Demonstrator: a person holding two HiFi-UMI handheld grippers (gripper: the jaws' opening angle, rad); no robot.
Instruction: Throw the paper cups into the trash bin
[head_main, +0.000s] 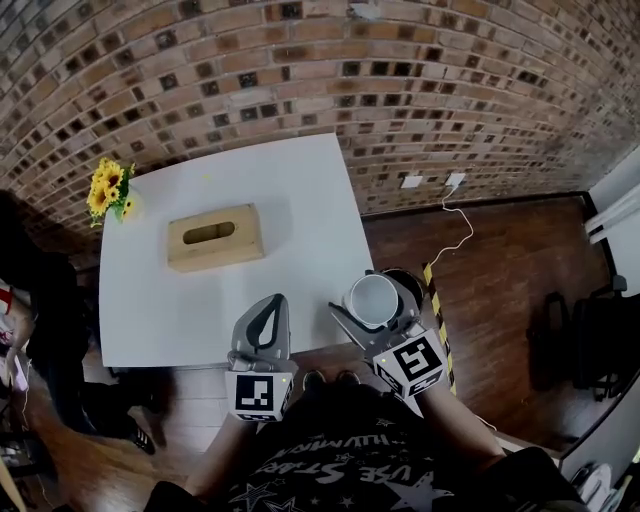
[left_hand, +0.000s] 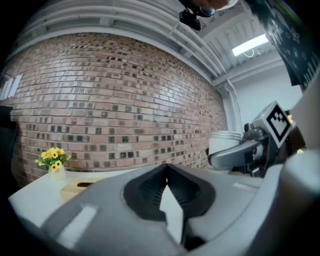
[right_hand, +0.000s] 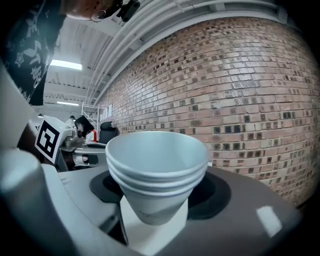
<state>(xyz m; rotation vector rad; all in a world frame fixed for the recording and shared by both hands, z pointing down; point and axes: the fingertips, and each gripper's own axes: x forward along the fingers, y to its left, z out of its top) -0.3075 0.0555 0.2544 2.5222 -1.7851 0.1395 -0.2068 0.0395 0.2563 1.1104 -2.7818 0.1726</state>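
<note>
A stack of white paper cups (head_main: 374, 297) stands upright between the jaws of my right gripper (head_main: 378, 305), which is shut on it, just off the white table's right front corner. In the right gripper view the nested cups (right_hand: 157, 170) fill the middle, mouth up, with the right gripper (right_hand: 157, 187) pinching the lower part. The dark round trash bin (head_main: 411, 280) on the floor is mostly hidden behind the cups. My left gripper (head_main: 268, 306) hovers over the table's front edge, shut and empty; the left gripper (left_hand: 166, 169) has its tips touching. The cups (left_hand: 225, 141) show at its right.
On the white table (head_main: 300, 200) lie a wooden tissue box (head_main: 215, 237) and a small vase of yellow flowers (head_main: 108, 188) at the far left corner. A brick wall stands behind. Yellow-black tape (head_main: 437, 310) and a white cable (head_main: 455, 235) lie on the wooden floor at right.
</note>
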